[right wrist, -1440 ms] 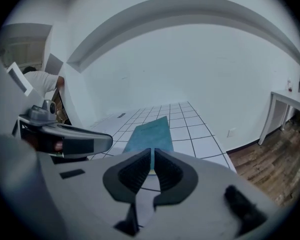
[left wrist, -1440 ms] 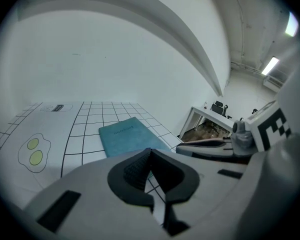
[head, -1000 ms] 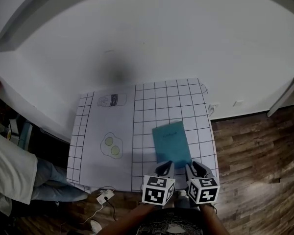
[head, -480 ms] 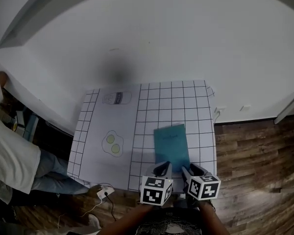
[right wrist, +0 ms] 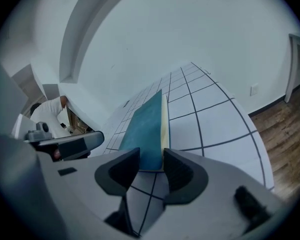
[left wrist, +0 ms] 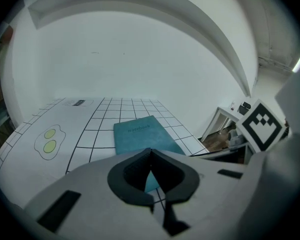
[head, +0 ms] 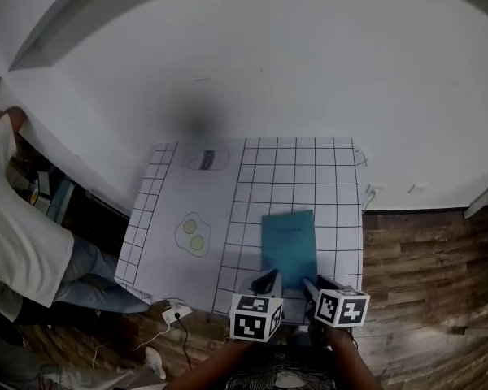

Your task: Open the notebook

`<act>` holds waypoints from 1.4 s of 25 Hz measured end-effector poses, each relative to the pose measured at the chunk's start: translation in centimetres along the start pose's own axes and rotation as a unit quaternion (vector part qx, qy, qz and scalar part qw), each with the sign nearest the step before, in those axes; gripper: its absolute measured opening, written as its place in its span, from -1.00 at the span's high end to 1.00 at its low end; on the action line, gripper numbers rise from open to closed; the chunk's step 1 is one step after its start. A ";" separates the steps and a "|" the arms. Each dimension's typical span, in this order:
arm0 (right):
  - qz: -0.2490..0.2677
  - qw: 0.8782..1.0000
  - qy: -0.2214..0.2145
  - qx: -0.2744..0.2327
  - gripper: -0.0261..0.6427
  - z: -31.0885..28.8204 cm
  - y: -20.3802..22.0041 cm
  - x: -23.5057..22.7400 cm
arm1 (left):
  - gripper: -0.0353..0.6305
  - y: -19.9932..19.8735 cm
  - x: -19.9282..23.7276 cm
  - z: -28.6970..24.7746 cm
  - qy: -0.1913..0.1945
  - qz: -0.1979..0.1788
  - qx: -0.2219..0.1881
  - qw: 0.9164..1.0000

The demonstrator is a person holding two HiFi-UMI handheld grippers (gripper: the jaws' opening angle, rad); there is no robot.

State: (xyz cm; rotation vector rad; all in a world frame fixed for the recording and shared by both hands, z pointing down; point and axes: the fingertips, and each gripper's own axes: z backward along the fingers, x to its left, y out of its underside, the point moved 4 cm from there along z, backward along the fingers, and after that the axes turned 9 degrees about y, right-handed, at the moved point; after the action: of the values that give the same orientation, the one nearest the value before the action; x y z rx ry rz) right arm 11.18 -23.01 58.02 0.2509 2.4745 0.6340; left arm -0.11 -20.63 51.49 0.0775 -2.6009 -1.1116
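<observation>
A closed teal notebook lies flat on the gridded table mat, near its front right edge. It also shows in the left gripper view as the notebook and in the right gripper view as the notebook, cream page edge to the right. My left gripper hovers at the notebook's near left corner; its tips meet, with nothing between them. My right gripper sits at the near right corner. Its jaws stand wide, rolled sideways, and the notebook's near end reaches into the gap between them.
The mat carries a printed fried-egg drawing and a can drawing. A person in white sits left of the table. A power strip lies on the floor by the front edge. Wooden floor runs along the right side.
The right gripper has rolled and sunk a little at the notebook's near right corner. The left gripper has barely shifted. The notebook lies where it was, still closed.
</observation>
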 end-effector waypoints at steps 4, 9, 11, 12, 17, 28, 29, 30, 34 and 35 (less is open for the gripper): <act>0.000 1.000 0.006 -0.004 0.57 0.3 -0.3 -0.4 | 0.86 0.0 0.0 0.1 -0.006 0.004 -0.003 1.000; -0.014 1.000 -0.009 -0.012 0.74 0.4 -0.5 -0.6 | 0.86 -0.1 -0.1 0.3 -0.012 0.007 -0.007 1.000; -0.024 0.999 -0.016 -0.014 0.76 0.4 -0.5 -0.7 | 0.86 -0.1 -0.2 0.3 -0.013 0.008 -0.008 1.000; -0.030 0.999 -0.020 -0.014 0.77 0.5 -0.5 -0.7 | 0.86 -0.1 -0.3 0.3 -0.014 0.008 -0.009 1.000; -0.040 0.999 -0.030 -0.020 0.79 0.8 -0.8 -0.6 | 0.86 -0.4 -0.4 0.5 -0.019 0.013 -0.020 1.000; -0.027 0.998 -0.013 -0.049 0.81 2.3 -1.5 1.2 | 0.86 -0.7 0.7 1.5 -0.004 0.014 -0.037 0.999; -0.027 0.998 -0.009 -0.053 0.82 2.4 -1.5 1.4 | 0.86 -0.7 0.9 1.6 0.000 0.012 -0.038 0.999; -0.027 0.998 -0.005 -0.059 0.82 2.5 -1.6 1.6 | 0.86 -0.8 1.1 1.7 0.004 0.010 -0.039 0.999; -0.031 0.996 0.013 -0.081 0.82 3.0 -1.8 2.5 | 0.86 -0.5 2.1 2.4 0.020 0.005 -0.039 0.999; -0.029 0.996 0.018 -0.087 0.83 3.2 -1.9 2.8 | 0.86 -0.4 2.3 2.6 0.024 0.003 -0.039 0.999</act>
State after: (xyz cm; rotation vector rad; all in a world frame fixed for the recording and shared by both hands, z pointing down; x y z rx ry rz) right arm 10.63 -22.54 53.45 0.1006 2.4338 0.8306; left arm -3.09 -19.52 50.08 0.0768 -2.5116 -1.1925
